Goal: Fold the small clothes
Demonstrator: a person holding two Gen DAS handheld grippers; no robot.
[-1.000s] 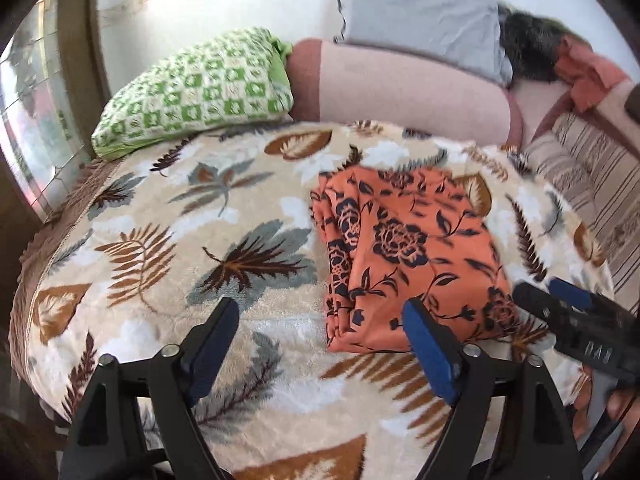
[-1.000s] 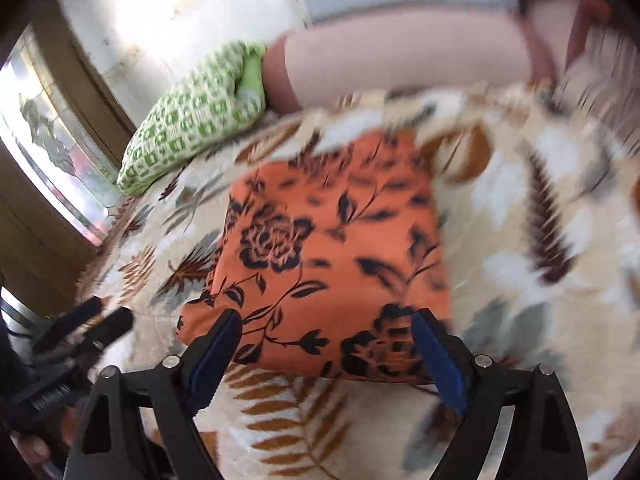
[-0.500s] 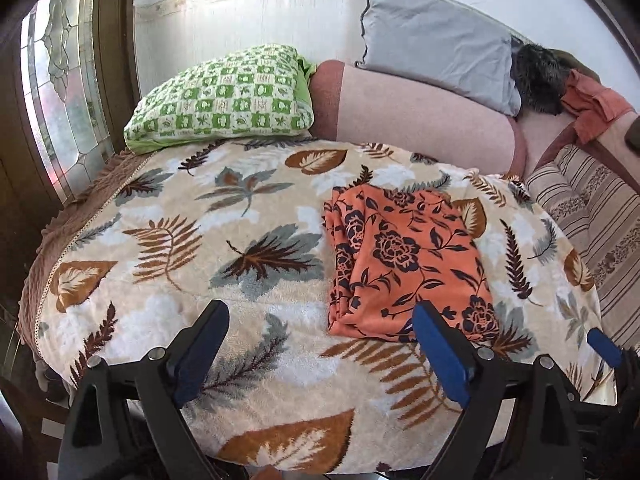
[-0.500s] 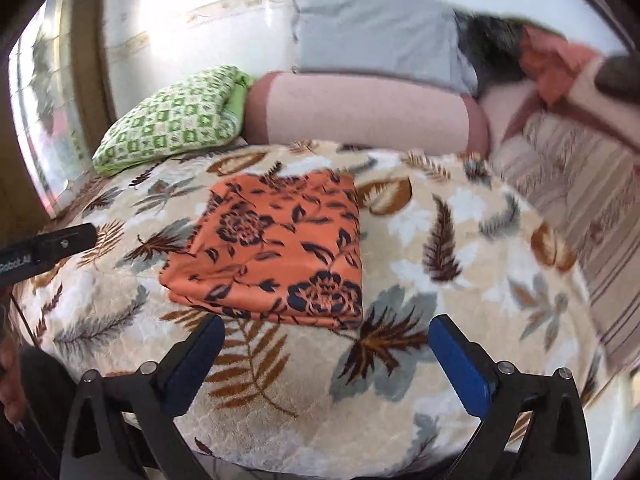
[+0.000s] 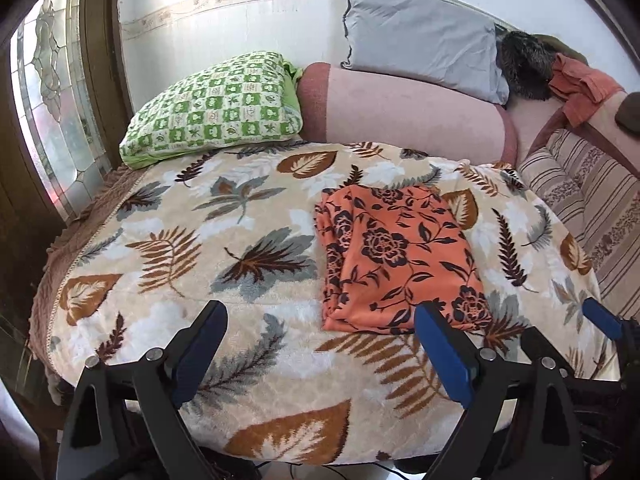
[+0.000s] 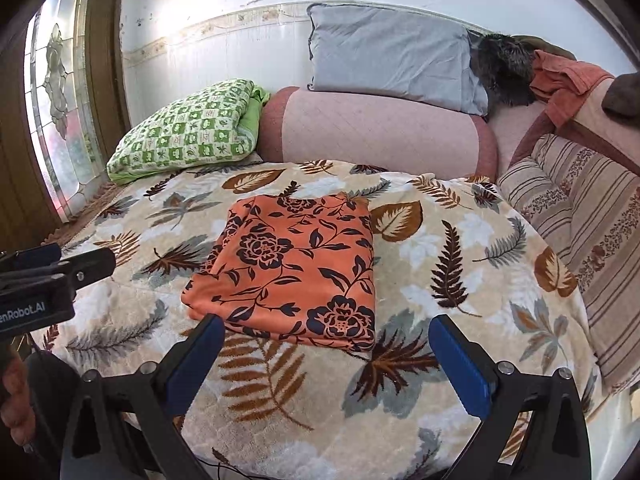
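The orange floral cloth (image 5: 394,256) lies folded into a flat rectangle on the leaf-print blanket (image 5: 224,240) of the bed, right of the bed's middle and nearer the front edge than the back. Its stacked folded edges face the bed's left side.

The left tongs (image 5: 320,356) hang over the front edge with jaws wide apart and nothing between them; the blue pads (image 5: 444,360) are clear of the cloth. The right tongs (image 6: 326,364) are also over the front edge, jaws spread fully, empty, with the cloth's near edge just beyond the tips.

A green checked pillow (image 5: 216,108) sits at the back left corner, a pink bolster (image 5: 408,116) along the back edge with a grey pillow (image 5: 420,36) on it, and a striped cushion (image 5: 592,208) along the right edge.
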